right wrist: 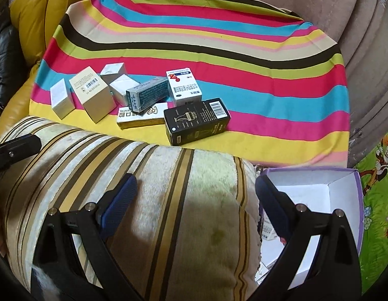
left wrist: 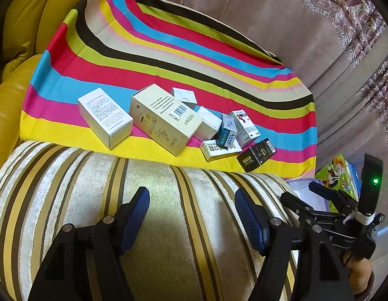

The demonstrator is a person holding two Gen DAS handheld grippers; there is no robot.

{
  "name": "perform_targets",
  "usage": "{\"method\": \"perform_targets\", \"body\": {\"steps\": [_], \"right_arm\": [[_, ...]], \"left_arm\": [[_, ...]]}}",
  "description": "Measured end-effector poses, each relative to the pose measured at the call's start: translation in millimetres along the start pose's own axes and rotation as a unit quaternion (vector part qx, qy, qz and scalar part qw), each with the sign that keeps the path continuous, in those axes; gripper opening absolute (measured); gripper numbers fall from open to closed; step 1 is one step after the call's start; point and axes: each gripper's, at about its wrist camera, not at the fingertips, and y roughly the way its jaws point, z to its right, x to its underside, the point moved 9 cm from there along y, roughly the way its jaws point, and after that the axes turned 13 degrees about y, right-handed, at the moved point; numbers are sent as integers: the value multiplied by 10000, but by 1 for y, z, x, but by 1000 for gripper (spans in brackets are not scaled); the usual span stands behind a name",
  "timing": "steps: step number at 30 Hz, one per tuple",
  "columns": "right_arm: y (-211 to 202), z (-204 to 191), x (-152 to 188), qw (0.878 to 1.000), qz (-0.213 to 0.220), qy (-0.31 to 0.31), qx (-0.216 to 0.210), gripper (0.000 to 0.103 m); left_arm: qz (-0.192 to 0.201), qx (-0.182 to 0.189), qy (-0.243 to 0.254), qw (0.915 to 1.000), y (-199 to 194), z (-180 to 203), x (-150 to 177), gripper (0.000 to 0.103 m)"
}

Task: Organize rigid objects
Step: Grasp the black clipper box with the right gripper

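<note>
Left wrist view: both grippers empty above the cushion, boxes not yet touched

Left wrist view shows the left gripper (left wrist: 191,215) with its blue fingers (left wrist: 133,215) spread apart and nothing between them, poised over a striped cushion (left wrist: 169,200). The right gripper (right wrist: 194,210) is likewise released and empty, its fingers (right wrist: 118,208) apart over the same cushion in the right wrist view, with its right finger above the rim of an open purple-edged box (right wrist: 344,190) that sits just beside the cushion's right end.

Beyond the cushion's far edge lies a bright striped cloth (left wrist: 169,57) spread over a seat, and the task's things sit in a loose cluster along the cloth's near edge. Nearest the right gripper is a black box (right wrist: 196,120), close to the yellow near edge. Touching or just beside it are a flat white box (right wrist: 141,116), a red-and-white box (right wrist: 184,87) and a teal box (right wrist: 146,95) that leans on its neighbours. Further toward the cloth's left edge are a large cream box (left wrist: 166,118), a plain white box (left wrist: 105,116) and two small white boxes (left wrist: 184,95).

My reading is that sorting is at the reach stage: nothing is held. The next move probably calls for carrying one gripper forward over the cushion, lining its fingers across the black box's narrow sides, and closing without knocking the leaning teal box.
</note>
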Motion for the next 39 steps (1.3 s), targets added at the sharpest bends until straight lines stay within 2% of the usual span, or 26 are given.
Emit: {"method": "perform_targets", "body": {"steps": [13,29,34,39], "right_arm": [[22,0,-6,9986,-258,255,-379,96],[55,-3,-29,9978,-259,-322,-525,96],[63,-6,-33,9958,-379,-391,-740,96],[70,-6,-41,9953,-312,-645,-646,96]], "left_arm": [[21,47,-95,9999,3,-8,-3,71],[24,124,-147,9998,7,-12,-2,71],[25,133,-147,9998,9,-11,-1,72],[26,147,-157,9998,9,-12,-1,72]]}}
